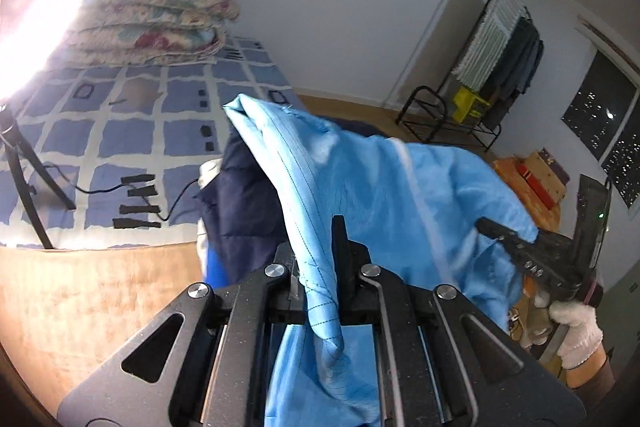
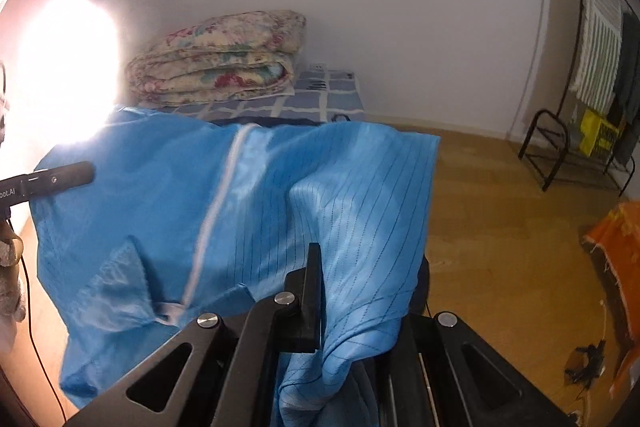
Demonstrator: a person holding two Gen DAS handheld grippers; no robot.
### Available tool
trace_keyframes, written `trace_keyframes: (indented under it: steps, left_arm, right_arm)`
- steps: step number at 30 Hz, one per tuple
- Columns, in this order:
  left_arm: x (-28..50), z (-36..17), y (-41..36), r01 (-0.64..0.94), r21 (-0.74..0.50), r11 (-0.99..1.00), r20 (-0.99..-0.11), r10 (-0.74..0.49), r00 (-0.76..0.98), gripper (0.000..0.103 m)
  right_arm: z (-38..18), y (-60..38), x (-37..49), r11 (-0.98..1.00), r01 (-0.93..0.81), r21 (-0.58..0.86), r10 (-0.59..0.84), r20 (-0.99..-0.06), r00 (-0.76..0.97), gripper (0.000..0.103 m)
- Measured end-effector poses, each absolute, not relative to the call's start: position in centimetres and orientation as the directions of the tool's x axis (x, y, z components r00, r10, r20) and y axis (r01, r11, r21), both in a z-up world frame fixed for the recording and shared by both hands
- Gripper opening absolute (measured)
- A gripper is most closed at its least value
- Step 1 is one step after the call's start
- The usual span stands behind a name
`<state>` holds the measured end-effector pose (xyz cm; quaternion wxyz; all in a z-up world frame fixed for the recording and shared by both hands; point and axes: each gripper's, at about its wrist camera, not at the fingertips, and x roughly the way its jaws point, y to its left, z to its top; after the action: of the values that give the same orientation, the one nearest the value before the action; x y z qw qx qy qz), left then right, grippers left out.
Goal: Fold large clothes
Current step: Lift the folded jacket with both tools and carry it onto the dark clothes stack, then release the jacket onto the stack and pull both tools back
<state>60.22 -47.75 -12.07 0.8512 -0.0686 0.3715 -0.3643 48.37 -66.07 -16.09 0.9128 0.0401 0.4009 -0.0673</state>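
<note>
The left hand-held gripper [image 1: 320, 267] is clenched on a bunched edge of the light blue garment [image 1: 380, 179], the pinstriped cloth pinched between its closed jaws at the bottom centre of the left wrist view. The right hand-held gripper [image 2: 320, 291] is likewise clamped on another fold of the same garment, at the bottom centre of the right wrist view; in the left view it enters from the right edge, held by a white-gloved hand [image 1: 576, 331]. Between the two grips the garment hangs lifted and spread, its white zipper strip [image 2: 216, 203] running down the middle, filling the centre of both frames above the near end of the bed [image 1: 120, 107], where a dark navy garment [image 1: 236, 203] lies beneath it.

The risks, as I judge them: each grip takes only a narrow gather of slippery-looking fabric, so a sharp tug could pull an edge free and drop one side. The cloth sags unevenly between the grips, so laying it down now would likely trap wrinkles or a skewed fold. It could also settle onto the navy garment and drag it, or catch the black cable [image 1: 100, 189] and tripod leg [image 1: 28, 187] at the left of the bed.
</note>
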Motion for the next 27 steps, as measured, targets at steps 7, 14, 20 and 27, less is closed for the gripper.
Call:
trace_keyframes:
  steps: [7,14,20,27]
  left_arm:
    - [60.5,-14.1,-48.3,0.521,-0.303,0.798,-0.648,-0.573,0.502,0.019]
    - [58.9,-14.0,-47.6,0.514,-0.202,0.833,-0.674,-0.499,0.544,0.047]
    - [56.4,-11.6,-46.1,0.524,-0.206,0.827,-0.650,-0.516,0.558,0.047]
    - [50.8,-6.8,-44.1,0.566,-0.164,0.808,-0.601,-0.537,0.592,0.047]
  right_arm:
    - [-17.6,-67.6,48.2,0.970,0.241,-0.019,-0.174,-0.747,0.641,0.045]
    - [-17.3,-69.2,47.9,0.921,0.373,-0.115,-0.328,-0.748,0.577,0.081]
    - [-17.1,-69.4,47.8,0.904,0.384,-0.190,-0.382,-0.763,0.522,0.088]
    - [-15.8,-68.9,45.1,0.900,0.389,-0.195,-0.384,-0.778,0.497,0.088]
